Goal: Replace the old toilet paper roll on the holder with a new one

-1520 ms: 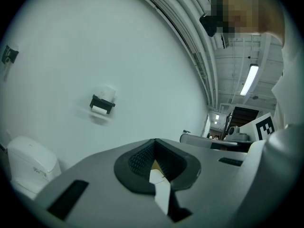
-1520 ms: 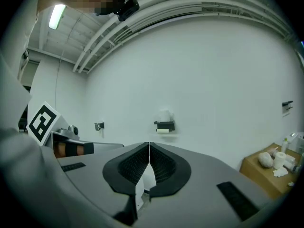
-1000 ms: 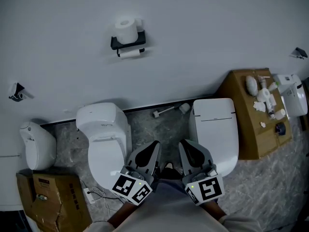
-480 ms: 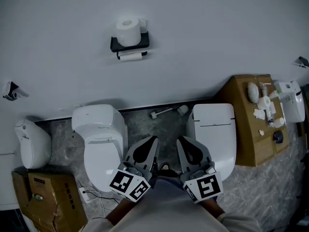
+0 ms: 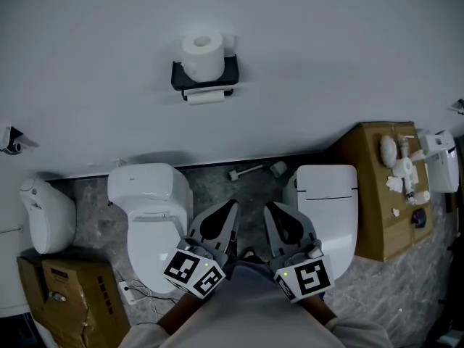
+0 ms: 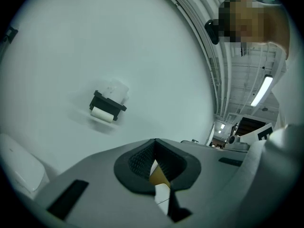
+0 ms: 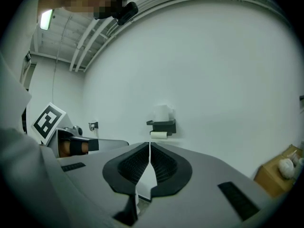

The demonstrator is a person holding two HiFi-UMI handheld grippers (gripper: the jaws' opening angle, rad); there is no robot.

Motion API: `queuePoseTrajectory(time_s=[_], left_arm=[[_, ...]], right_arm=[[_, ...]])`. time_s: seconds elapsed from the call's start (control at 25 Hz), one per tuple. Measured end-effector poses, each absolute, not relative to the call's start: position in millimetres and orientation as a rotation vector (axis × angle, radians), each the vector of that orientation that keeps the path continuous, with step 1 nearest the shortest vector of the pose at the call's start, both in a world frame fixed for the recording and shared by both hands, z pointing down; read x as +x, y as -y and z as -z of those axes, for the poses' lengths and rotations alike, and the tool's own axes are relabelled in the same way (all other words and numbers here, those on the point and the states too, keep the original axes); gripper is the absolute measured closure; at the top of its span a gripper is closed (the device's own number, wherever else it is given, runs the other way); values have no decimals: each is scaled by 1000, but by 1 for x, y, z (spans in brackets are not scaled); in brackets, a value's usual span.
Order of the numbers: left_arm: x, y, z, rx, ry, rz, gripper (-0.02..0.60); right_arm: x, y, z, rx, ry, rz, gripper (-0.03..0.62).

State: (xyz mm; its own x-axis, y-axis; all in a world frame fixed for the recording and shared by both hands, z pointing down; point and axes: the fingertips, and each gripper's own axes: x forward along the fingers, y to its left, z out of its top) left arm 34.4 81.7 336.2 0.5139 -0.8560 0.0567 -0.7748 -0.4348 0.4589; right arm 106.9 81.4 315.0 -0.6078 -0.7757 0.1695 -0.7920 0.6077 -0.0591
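A black wall holder (image 5: 205,78) carries a full white roll (image 5: 202,55) on its top shelf and a thin, nearly used-up roll (image 5: 206,97) on the bar beneath. The left gripper view shows the holder (image 6: 108,104) and thin roll (image 6: 103,114) far off; in the right gripper view the holder (image 7: 162,124), the thin roll (image 7: 158,135) and the full roll (image 7: 162,113) sit straight ahead. My left gripper (image 5: 228,214) and right gripper (image 5: 272,214) are side by side low in the head view, well short of the wall, both shut with nothing between the jaws.
Below the holder stand a white toilet (image 5: 152,201) on the left and another (image 5: 328,194) on the right, with a brush (image 5: 250,167) on the floor between. A cardboard box (image 5: 373,194) with small items is at right, another box (image 5: 69,296) at lower left.
The holder looks larger and has shifted right in the head view, as I have come closer to the wall. Both grippers stay shut and side by side.
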Motion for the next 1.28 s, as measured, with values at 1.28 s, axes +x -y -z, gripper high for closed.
queuePoseTrajectory(time_s=[1.28], left_arm=[[-63, 67, -323, 2164, 1242, 680, 575]], right_arm=[[1, 45, -290, 1263, 2770, -41, 580]])
